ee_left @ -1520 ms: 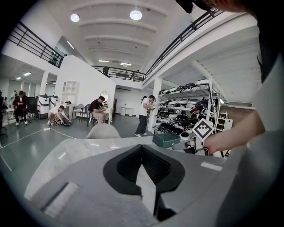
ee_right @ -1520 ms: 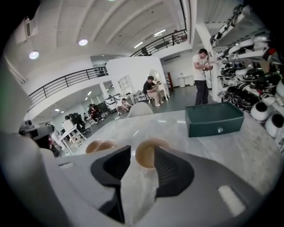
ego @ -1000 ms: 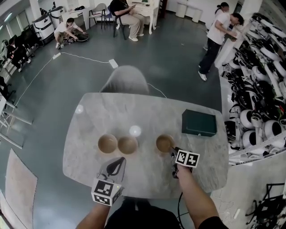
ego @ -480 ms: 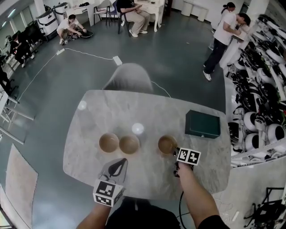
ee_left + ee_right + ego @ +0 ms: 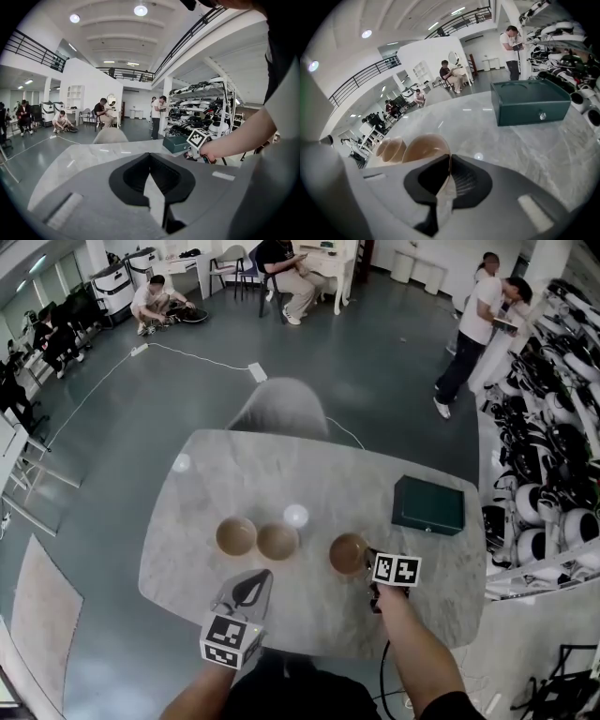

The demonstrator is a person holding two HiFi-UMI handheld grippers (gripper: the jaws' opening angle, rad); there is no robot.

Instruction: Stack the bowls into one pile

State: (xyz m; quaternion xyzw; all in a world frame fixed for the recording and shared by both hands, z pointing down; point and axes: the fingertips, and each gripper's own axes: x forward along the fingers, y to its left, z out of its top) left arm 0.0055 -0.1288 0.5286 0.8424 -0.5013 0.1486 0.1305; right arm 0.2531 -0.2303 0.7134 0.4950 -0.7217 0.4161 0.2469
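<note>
Three tan bowls stand in a row on the marble table (image 5: 216,474): a left bowl (image 5: 235,535), a middle bowl (image 5: 278,541) touching it, and a right bowl (image 5: 348,553) standing apart. My right gripper (image 5: 367,565) is at the right bowl's near rim. Its jaws have just been closing, and in the right gripper view the right gripper (image 5: 449,161) pinches the thin rim of that bowl (image 5: 423,146). The other two bowls (image 5: 391,148) show behind it. My left gripper (image 5: 251,585) hovers shut and holds nothing near the table's front edge, short of the middle bowl.
A dark green box (image 5: 428,505) sits at the table's right, behind the right bowl. A grey chair (image 5: 278,409) stands at the far edge. Racks of helmets (image 5: 553,427) line the right side, and people sit and stand far off on the floor.
The right gripper's jaws have closed onto the right bowl's rim. The camera view has shifted slightly. The left gripper stays where it was.
</note>
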